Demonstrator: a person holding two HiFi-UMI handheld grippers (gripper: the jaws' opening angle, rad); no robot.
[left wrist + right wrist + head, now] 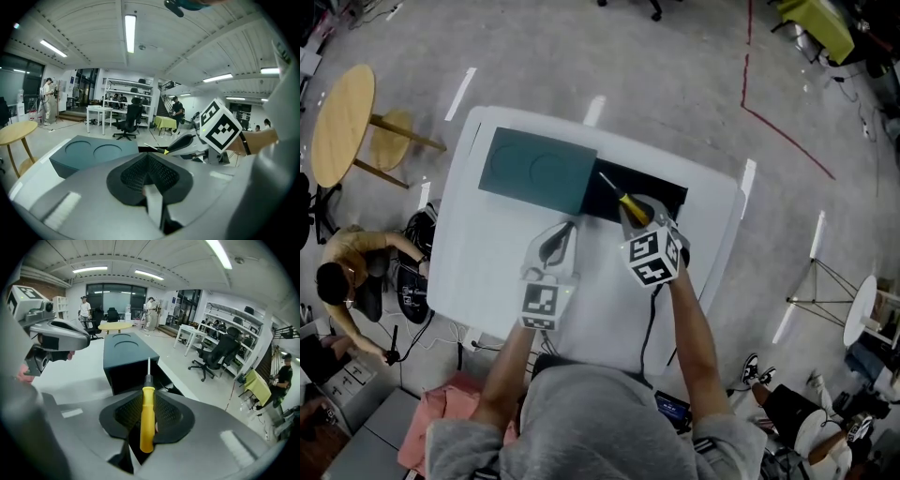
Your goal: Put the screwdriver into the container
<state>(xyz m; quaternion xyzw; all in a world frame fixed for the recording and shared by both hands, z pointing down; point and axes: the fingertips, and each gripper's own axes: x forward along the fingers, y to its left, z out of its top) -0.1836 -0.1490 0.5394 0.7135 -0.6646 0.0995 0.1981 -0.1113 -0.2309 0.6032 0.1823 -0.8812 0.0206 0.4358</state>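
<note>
Gripping the yellow-handled screwdriver with its slim metal shaft [147, 412] is the right gripper [641, 217]. Its black ribbed pads are closed partway on the plastic handle, which stands nearly in line with the jaws. The shaft sticks out ahead of them towards the black open-topped rectangular container [664, 198]. From the head view the tool's tip hangs over the container's near-left part, close to its opening, while the handle is above the near rim. The screwdriver is therefore lifted and aimed but not yet inside. I judge the pick-up done and the carry nearly done. What is left is lowering the tool into the dark hollow and letting it go.

Lying over the container's left end is a dark teal flat panel with two shallow round recesses [535, 169], so only the right portion of the opening is free. That leaves a narrower way in, which is probably why the tip points there.

On the near-left side of the container is the left gripper [554, 247], its jaws drawn together with nothing between them. It takes no part in the hold.

Both container and panel sit on a white rounded-corner table [478, 272], which spreads out on the container's near side.
</note>
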